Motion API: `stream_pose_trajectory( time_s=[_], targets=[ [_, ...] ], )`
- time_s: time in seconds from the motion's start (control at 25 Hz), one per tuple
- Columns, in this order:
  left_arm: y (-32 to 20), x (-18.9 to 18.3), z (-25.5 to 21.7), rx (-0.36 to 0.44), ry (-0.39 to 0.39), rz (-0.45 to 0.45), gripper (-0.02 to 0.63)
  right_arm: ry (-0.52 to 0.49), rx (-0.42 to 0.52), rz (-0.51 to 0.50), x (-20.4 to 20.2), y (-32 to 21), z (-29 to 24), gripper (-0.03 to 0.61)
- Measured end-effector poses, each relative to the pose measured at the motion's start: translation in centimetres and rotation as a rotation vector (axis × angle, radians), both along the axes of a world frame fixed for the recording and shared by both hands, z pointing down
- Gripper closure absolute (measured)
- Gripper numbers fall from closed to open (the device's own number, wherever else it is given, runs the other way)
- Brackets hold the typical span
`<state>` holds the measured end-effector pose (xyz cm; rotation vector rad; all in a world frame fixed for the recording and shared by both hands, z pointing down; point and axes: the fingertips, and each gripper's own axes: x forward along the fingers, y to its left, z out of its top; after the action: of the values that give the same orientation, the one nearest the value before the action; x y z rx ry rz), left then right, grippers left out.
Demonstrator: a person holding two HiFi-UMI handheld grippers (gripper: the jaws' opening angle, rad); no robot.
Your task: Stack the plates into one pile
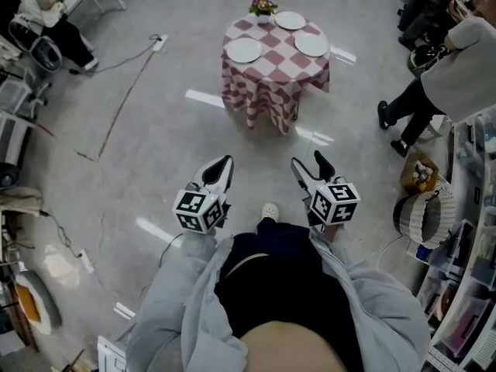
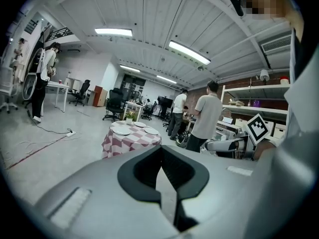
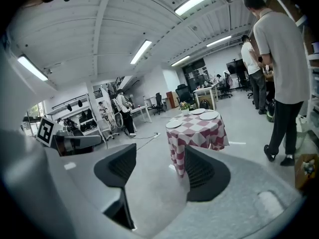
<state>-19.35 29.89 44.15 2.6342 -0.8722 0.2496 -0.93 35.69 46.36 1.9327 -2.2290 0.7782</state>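
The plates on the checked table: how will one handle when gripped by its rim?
The plates look like rigid white crockery, so probably stiff and breakable if dropped. Their smooth surface suggests a rim may slip when gripped. They lie flat on the tablecloth, which could bunch if one is pushed.

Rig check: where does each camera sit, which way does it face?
Head view: on the head, facing steeply down; grey sleeves, left gripper, right gripper show.
Left gripper view: rides that gripper, along shut jaws toward round red-checked table.
Right gripper view: likewise, along open jaws toward that table.
Shared: all show three round white plates.
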Motion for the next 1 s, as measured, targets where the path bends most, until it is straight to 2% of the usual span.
stream_pose_trajectory(
  time_s=[0.24, 0.56, 0.76, 1.0],
  targets=[
    [-0.8, 1.8, 0.6, -0.001, -0.003, -0.017, 0.601, -0.024, 0.008, -0.018, 1.7, -1.9, 0.6, 0.279],
    [0.3, 0.2, 2.5, -0.057, -0.036, -0.059, 0.601, -0.057, -0.036, -0.045, 0.7, -2.2, 2.2, 0.279],
    [-0.5, 0.6, 3.6, -0.071, -0.051, -0.035, 0.601, -0.066, -0.045, -0.024, 1.0, -2.5, 2.9, 0.279],
    [-4.4, 3.2, 3.5, -0.056, -0.036, 0.013, 0.601, -0.065, -0.041, 0.025, 3.3, -5.3, 2.8, 0.281]
  ],
)
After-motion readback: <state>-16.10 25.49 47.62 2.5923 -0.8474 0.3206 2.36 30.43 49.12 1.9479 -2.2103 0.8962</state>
